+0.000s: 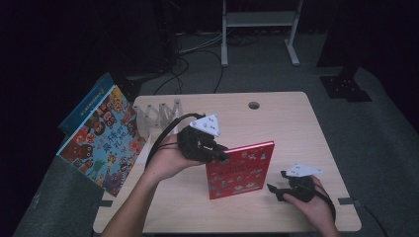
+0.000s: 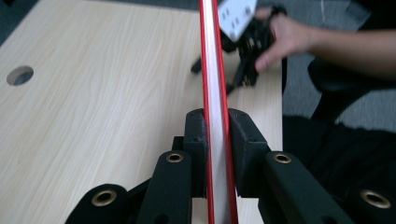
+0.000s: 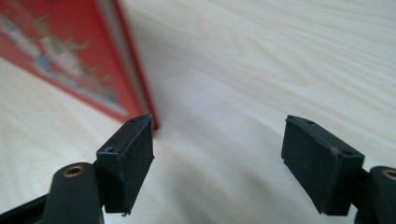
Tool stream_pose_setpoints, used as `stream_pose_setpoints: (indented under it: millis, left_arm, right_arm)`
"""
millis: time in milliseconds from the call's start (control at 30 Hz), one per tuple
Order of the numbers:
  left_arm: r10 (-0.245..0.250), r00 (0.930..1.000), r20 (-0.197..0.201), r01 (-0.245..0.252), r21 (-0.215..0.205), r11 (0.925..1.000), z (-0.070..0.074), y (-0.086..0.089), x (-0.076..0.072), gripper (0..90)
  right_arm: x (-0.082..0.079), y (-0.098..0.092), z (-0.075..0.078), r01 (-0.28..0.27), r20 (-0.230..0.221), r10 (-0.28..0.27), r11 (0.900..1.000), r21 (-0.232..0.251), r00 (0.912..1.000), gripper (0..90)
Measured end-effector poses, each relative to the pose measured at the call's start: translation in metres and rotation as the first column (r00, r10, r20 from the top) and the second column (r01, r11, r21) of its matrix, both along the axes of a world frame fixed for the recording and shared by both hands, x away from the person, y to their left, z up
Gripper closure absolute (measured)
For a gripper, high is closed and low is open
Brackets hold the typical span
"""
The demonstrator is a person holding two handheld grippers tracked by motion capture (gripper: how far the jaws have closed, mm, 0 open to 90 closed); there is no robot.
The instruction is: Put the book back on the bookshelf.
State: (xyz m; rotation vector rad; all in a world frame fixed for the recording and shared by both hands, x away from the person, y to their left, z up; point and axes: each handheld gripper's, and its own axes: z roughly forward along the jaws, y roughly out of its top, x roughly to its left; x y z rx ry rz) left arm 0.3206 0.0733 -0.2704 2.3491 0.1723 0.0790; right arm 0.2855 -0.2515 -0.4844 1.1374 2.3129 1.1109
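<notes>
While the left claw (image 2: 216,135) is clamping its two black pads on the edge of the red book (image 1: 239,169), the book is standing on edge near the middle of the counter (image 1: 276,118), its picture cover facing the person and its top edge tilting slightly up to the right. From the left gripper view the red covers and white page block are running straight up between the pads, pressed on both sides. The left hand (image 1: 165,160) is cupping that gripper from beneath, with its cable looping back over the wrist.

Just to the right of the book, the right claw (image 3: 217,158) is hovering low over the bare wood, its jaws standing apart with nothing between them; the book's lower corner is sitting just beyond its left pad. The right hand (image 1: 311,197) is resting near the counter's front edge.

Farther out, a clear folding book rack (image 1: 158,116) is standing at the counter's back left. A large colourful picture book (image 1: 101,140) is leaning beyond the left edge, and a round cable hole (image 1: 254,105) is sitting near the far edge.
</notes>
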Motion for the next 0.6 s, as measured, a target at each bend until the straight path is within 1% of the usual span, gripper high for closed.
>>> stream_pose_setpoints:
  millis: [33, 67, 100, 133, 167, 233, 300, 400, 433, 467, 500, 533, 600]
  left_arm:
    - [-0.008, 1.0000, 0.000, 0.008, 0.037, 0.9993, 0.003, -0.003, 0.001, 77.4]
    - [-0.007, 1.0000, 0.001, 0.007, 0.054, 0.9985, 0.004, -0.004, 0.002, 77.2]
    - [-0.004, 1.0000, 0.001, 0.004, 0.064, 0.9980, 0.004, -0.006, 0.003, 76.9]
    - [-0.004, 1.0000, 0.001, 0.004, 0.064, 0.9980, 0.004, -0.006, 0.003, 76.9]
    - [-0.007, 1.0000, -0.005, 0.007, 0.076, 0.9971, 0.005, -0.007, 0.004, 76.6]
    - [-0.014, 0.9998, -0.010, 0.015, 0.110, 0.9939, 0.003, -0.012, 0.005, 75.4]
    - [-0.017, 0.9998, -0.005, 0.018, 0.137, 0.9904, 0.001, -0.015, 0.006, 74.4]
    - [-0.016, 0.9998, -0.015, 0.018, 0.145, 0.9893, -0.002, -0.018, 0.007, 74.5]
    - [-0.012, 0.9998, -0.014, 0.015, 0.160, 0.9870, -0.003, -0.019, 0.008, 74.5]
    - [-0.010, 0.9999, -0.010, 0.011, 0.167, 0.9860, -0.003, -0.020, 0.009, 74.4]
    - [-0.001, 1.0000, -0.007, 0.002, 0.185, 0.9828, -0.003, -0.021, 0.010, 74.0]
    - [-0.001, 1.0000, -0.007, 0.002, 0.185, 0.9828, -0.003, -0.021, 0.010, 73.9]
    - [0.006, 0.9998, -0.019, -0.002, 0.195, 0.9808, -0.002, -0.022, 0.011, 72.6]
  right_arm:
    - [0.003, -0.002, 0.001, 0.008, -0.002, -0.008, 1.000, 0.001, 1.0000, 24.3]
    - [0.006, -0.004, 0.001, 0.011, -0.002, -0.011, 1.000, -0.004, 0.9999, 24.3]
    - [0.008, -0.006, 0.001, 0.016, -0.003, -0.016, 1.000, -0.009, 0.9999, 24.3]
    - [0.008, -0.006, 0.001, 0.016, -0.003, -0.016, 1.000, -0.009, 0.9999, 24.3]
    - [0.013, -0.010, 0.001, 0.028, -0.006, -0.028, 0.999, -0.016, 0.9996, 24.0]
    - [0.017, -0.012, 0.000, 0.038, -0.008, -0.039, 0.999, -0.023, 0.9992, 24.0]
    - [0.019, -0.014, -0.001, 0.050, -0.015, -0.051, 0.998, -0.031, 0.9986, 23.9]
    - [0.021, -0.016, -0.004, 0.061, -0.021, -0.062, 0.997, -0.042, 0.9978, 23.9]
    - [0.021, -0.016, -0.005, 0.064, -0.023, -0.065, 0.997, -0.049, 0.9976, 24.0]
    - [0.022, -0.017, -0.007, 0.073, -0.028, -0.074, 0.996, -0.054, 0.9968, 24.2]
    - [0.023, -0.017, -0.008, 0.081, -0.037, -0.083, 0.995, -0.063, 0.9958, 24.2]
    - [0.023, -0.017, -0.008, 0.081, -0.037, -0.083, 0.995, -0.063, 0.9958, 24.2]
    - [0.025, -0.018, -0.011, 0.091, -0.046, -0.094, 0.993, -0.070, 0.9945, 24.3]
